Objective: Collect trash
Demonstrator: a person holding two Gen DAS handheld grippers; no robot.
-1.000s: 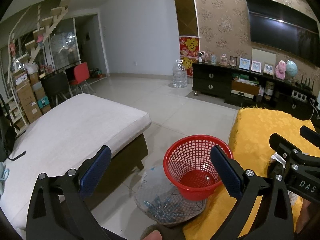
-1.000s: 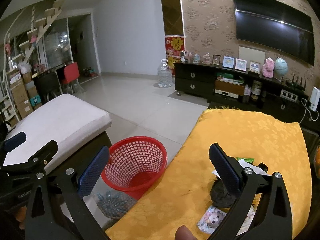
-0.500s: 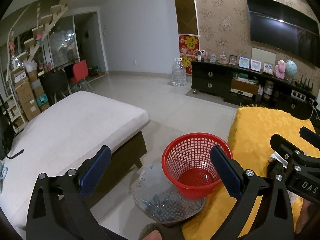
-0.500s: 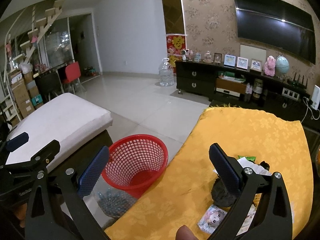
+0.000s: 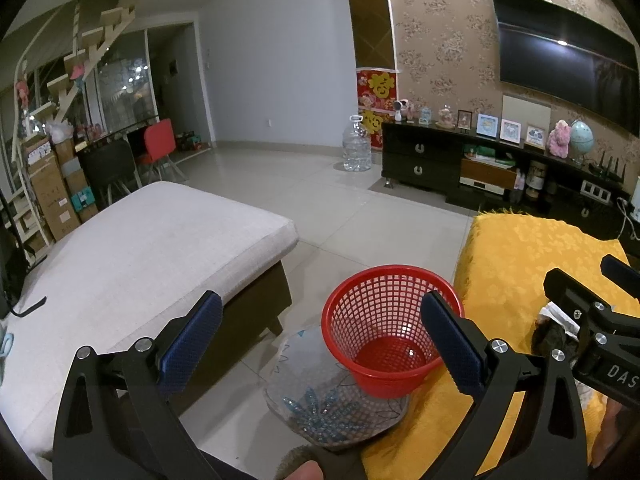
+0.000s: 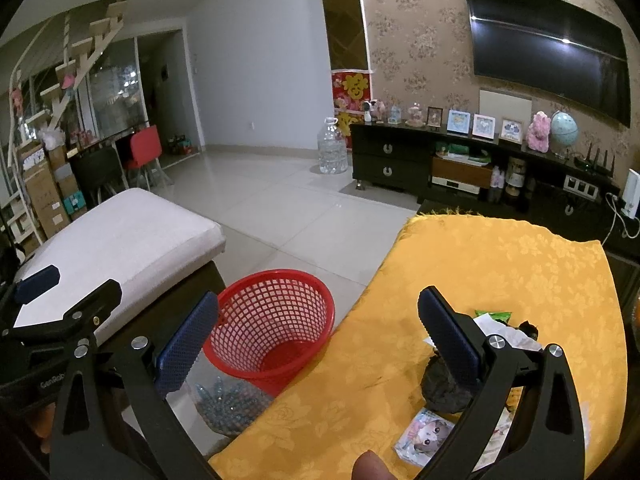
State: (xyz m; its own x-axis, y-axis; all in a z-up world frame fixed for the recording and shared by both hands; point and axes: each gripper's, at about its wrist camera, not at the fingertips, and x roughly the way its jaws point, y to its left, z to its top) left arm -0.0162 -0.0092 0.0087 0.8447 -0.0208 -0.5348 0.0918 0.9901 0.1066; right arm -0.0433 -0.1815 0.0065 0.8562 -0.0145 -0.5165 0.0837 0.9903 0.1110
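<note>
Nearest the right wrist camera, the right gripper (image 6: pixel 320 344) hangs over the near edge of the tabletop (image 6: pixel 500 264), which is covered in a yellow patterned cloth; its jaws stand wide apart with nothing between them. A small cluster of trash lies on the cloth at the right jaw: a dark crumpled lump (image 6: pixel 442 386) shows just behind and partly hidden by the right blue pad, a small picture card (image 6: pixel 424 434) with a cartoon face lies nearer the camera below that pad, and white crumpled paper (image 6: pixel 512 334) and a green wrapper (image 6: pixel 493 314) sit just beyond it. None of these is inside the gap of the jaws; all lie off to the right side. The left gripper (image 5: pixel 320 344) is likewise spread wide and empty, held over the floor beside the tabletop's left edge. Between its pads, a little farther on, stands the red mesh basket (image 5: pixel 384 328), upright and empty, resting on a clear patterned mat or dish (image 5: pixel 320 408) on the floor tiles, touching the cloth's hanging edge. To the left lies a pale cushioned bench (image 5: pixel 140 264). Well beyond, a water jug (image 5: pixel 356 146) stands on the floor beside a dark media cabinet (image 5: pixel 424 160), with a television (image 5: pixel 564 60) on the wall above.
</note>
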